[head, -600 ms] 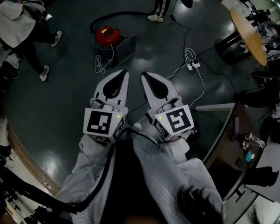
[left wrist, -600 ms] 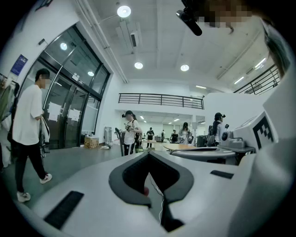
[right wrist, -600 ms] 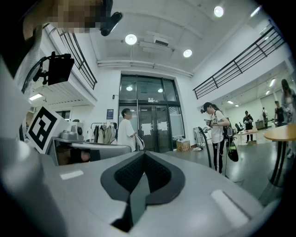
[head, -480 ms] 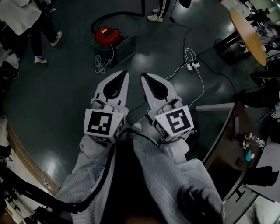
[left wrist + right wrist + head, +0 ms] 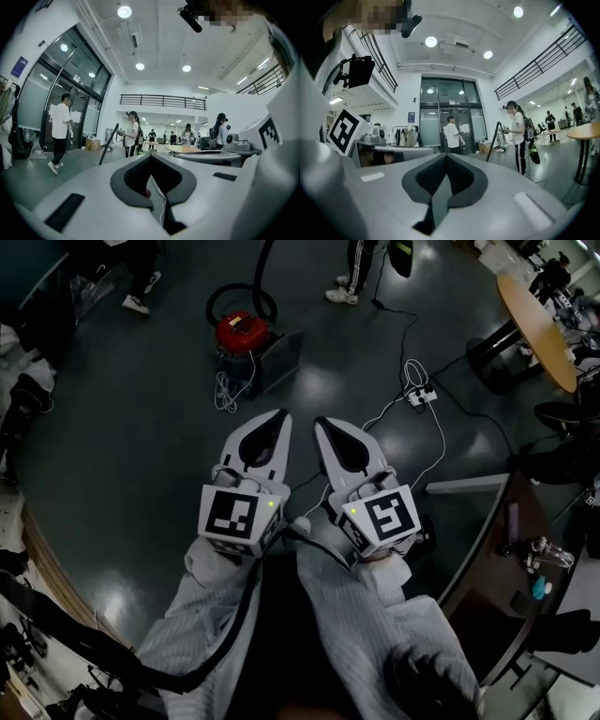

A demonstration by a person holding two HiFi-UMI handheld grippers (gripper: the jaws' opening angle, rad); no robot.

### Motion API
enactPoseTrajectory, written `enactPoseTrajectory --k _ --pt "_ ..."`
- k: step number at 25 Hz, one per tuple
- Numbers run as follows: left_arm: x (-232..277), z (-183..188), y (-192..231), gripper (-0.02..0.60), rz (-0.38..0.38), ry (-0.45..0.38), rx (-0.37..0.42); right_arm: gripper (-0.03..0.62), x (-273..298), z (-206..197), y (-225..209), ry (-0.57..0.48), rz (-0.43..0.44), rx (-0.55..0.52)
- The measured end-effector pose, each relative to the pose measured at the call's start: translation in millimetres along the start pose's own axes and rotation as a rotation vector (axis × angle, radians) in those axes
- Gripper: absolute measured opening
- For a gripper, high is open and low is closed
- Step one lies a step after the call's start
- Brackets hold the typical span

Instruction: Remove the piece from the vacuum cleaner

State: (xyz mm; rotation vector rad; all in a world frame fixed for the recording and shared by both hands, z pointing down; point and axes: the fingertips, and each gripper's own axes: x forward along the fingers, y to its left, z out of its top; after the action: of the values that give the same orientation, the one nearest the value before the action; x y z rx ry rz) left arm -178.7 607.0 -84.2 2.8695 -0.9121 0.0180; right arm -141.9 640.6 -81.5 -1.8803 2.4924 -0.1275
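A red vacuum cleaner (image 5: 238,332) stands on the dark floor at the top of the head view, its black hose (image 5: 265,261) rising out of the frame. A grey flat piece (image 5: 282,354) leans at its right side, and a white cord (image 5: 223,390) lies in front. My left gripper (image 5: 279,417) and right gripper (image 5: 320,423) are held side by side well short of the vacuum, both shut and empty. In the left gripper view the left gripper (image 5: 151,157) has its jaws together, with a red spot of the vacuum (image 5: 148,192) showing through the gap. The right gripper (image 5: 446,157) is likewise shut on nothing.
A white power strip (image 5: 419,395) with trailing cables lies on the floor to the right. A round wooden table (image 5: 536,322) stands at the upper right and a dark desk (image 5: 502,521) at the right. People's feet (image 5: 348,294) are behind the vacuum, and people (image 5: 60,131) stand farther off.
The head view has shifted, so the vacuum and both grippers sit slightly lower and to the right. The person at the upper left has walked farther off. Both grippers stay shut.
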Motion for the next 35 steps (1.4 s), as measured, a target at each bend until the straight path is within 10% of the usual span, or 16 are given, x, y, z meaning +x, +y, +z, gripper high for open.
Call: enactPoseTrajectory --k 14,35 --pt "63.9 -27.0 47.2 0.002 0.059 0.065 -0.032 0.000 56.8 -30.7 -61.6 0.064 0.005 0.058" --pt "373.4 -92.9 300.7 0.002 0.134 0.268 -0.145 0.002 393.6 -100.6 -292.8 0.260 0.071 0.095"
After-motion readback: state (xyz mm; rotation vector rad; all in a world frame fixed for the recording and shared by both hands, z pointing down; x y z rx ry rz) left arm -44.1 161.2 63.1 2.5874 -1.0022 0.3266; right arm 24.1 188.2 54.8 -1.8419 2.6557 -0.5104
